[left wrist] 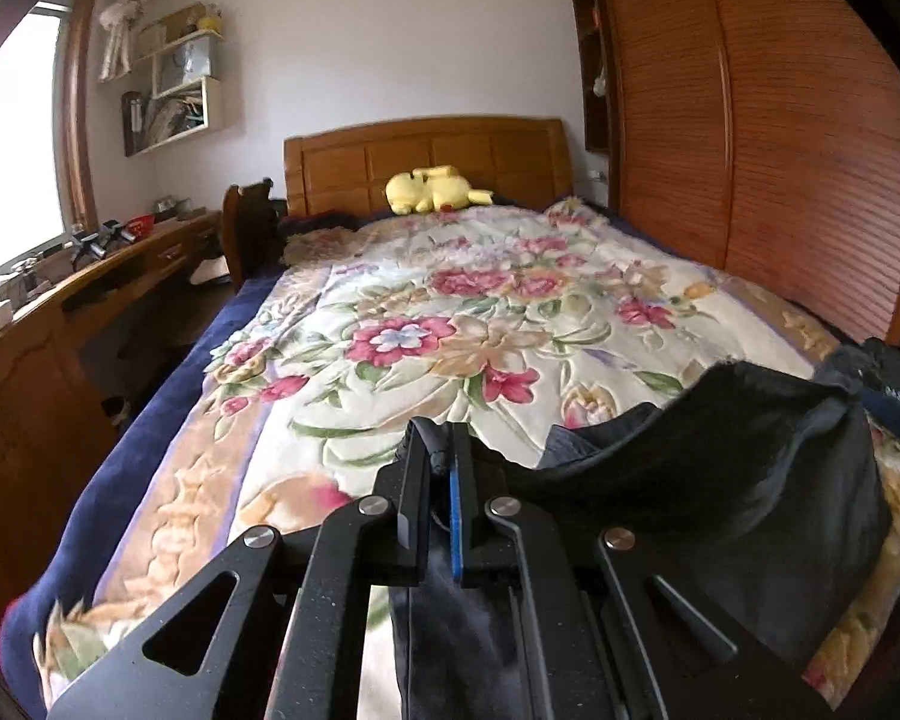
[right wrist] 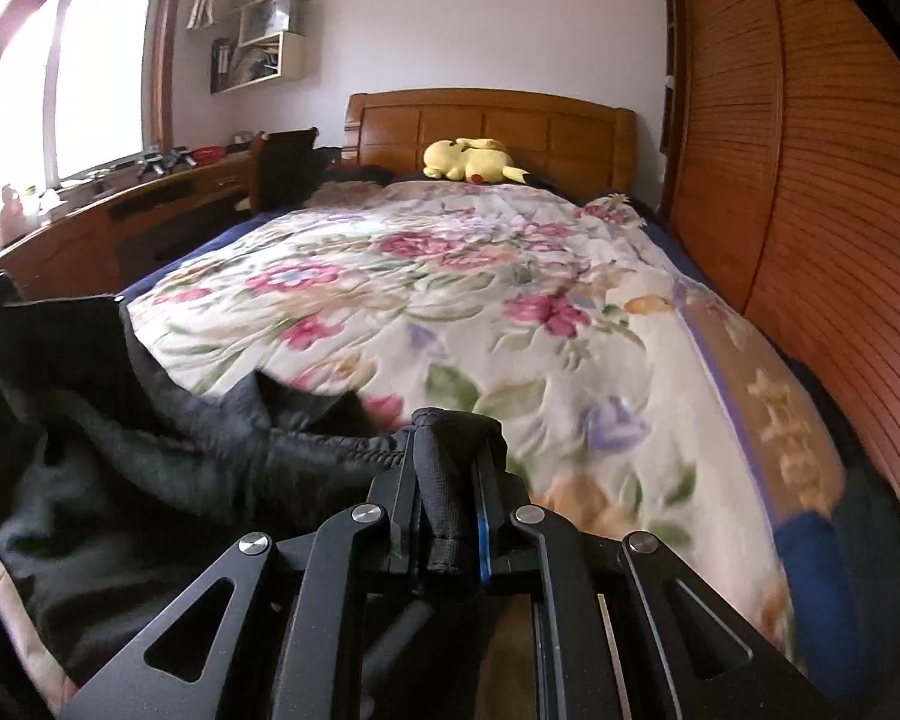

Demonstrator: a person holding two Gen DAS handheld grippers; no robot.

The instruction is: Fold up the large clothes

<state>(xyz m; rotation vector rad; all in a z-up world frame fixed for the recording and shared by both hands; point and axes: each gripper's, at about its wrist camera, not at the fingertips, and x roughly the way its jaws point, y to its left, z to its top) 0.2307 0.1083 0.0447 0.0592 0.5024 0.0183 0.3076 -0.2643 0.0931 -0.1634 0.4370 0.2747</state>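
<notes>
A large black garment hangs between my two grippers above the foot of a bed with a floral blanket. My left gripper is shut on one edge of the garment. The cloth sags to the right toward the other gripper at the frame's right edge. In the right wrist view my right gripper is shut on a bunched edge of the black garment, which stretches away to the left. The blanket lies below.
A yellow plush toy lies by the wooden headboard. A wooden slatted wardrobe runs along the bed's right side. A wooden desk with small items and a chair stand to the left under a window.
</notes>
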